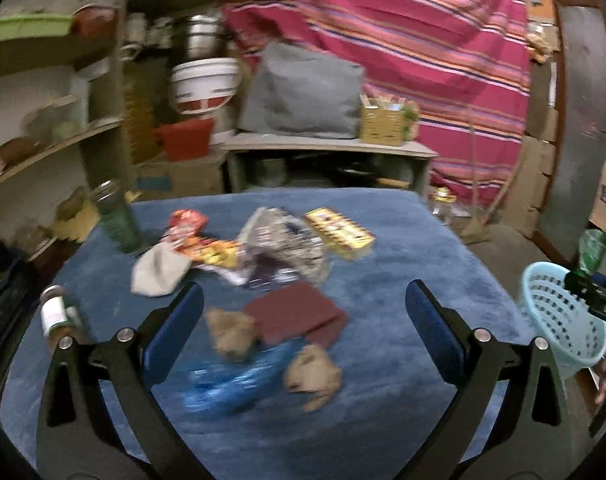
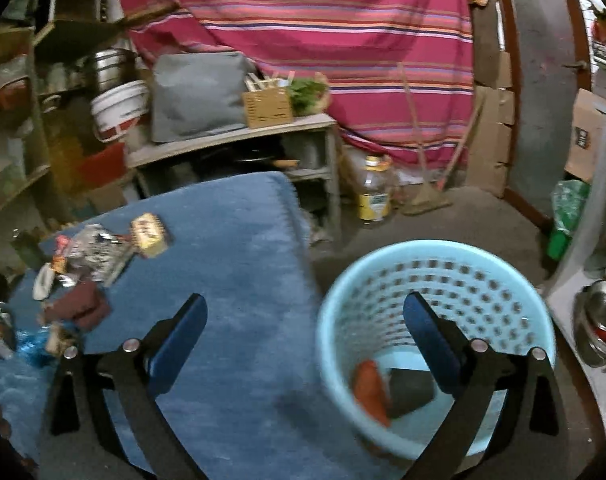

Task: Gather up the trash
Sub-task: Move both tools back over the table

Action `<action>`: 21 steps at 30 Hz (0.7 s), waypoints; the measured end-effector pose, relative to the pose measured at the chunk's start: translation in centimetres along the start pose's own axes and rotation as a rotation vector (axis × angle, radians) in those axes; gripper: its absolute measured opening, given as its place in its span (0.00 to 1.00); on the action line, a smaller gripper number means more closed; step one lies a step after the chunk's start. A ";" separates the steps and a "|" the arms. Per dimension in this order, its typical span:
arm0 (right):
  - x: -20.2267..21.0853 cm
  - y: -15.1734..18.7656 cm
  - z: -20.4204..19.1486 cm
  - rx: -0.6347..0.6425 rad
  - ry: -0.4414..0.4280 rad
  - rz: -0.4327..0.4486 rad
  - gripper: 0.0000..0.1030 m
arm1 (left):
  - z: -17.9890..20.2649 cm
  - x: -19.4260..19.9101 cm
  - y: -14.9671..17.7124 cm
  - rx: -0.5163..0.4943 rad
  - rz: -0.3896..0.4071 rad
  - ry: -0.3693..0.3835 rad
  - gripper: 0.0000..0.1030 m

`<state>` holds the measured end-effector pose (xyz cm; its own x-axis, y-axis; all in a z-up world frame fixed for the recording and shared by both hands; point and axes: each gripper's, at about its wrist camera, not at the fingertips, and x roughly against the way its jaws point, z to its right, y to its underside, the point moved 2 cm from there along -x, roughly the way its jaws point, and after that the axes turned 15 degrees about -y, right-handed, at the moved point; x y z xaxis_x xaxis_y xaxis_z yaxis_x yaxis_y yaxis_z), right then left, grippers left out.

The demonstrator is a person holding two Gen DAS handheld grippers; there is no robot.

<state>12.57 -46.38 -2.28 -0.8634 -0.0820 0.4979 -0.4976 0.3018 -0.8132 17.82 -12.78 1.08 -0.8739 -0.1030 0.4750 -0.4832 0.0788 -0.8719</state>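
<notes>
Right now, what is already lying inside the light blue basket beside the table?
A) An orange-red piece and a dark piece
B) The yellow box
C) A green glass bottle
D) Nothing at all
A: the right wrist view looks down into the light blue basket, where an orange-red piece and a dark piece lie on its bottom.

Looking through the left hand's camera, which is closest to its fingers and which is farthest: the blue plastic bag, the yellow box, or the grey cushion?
1. Blue plastic bag: between the open fingers, on the blue table cover.
2. Yellow box: farther across the table, right of the wrapper pile.
3. Grey cushion: beyond the table, on the shelf.
</notes>
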 end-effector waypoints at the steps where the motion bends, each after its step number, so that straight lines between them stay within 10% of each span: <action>1: -0.2 0.1 -0.9 0.006 -0.011 -0.002 0.94 | -0.7 -0.2 0.1 0.007 -0.006 -0.005 0.95; 21: -3.0 3.0 -12.4 0.154 -0.074 -0.053 0.96 | -10.0 -2.2 5.2 0.056 -0.090 -0.105 0.95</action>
<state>14.71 -33.42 -2.51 -0.8364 -0.1653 0.5226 -0.5448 0.1465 -0.8256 16.65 -2.19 -3.32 -0.8154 -0.2108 0.5392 -0.5533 0.0098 -0.8329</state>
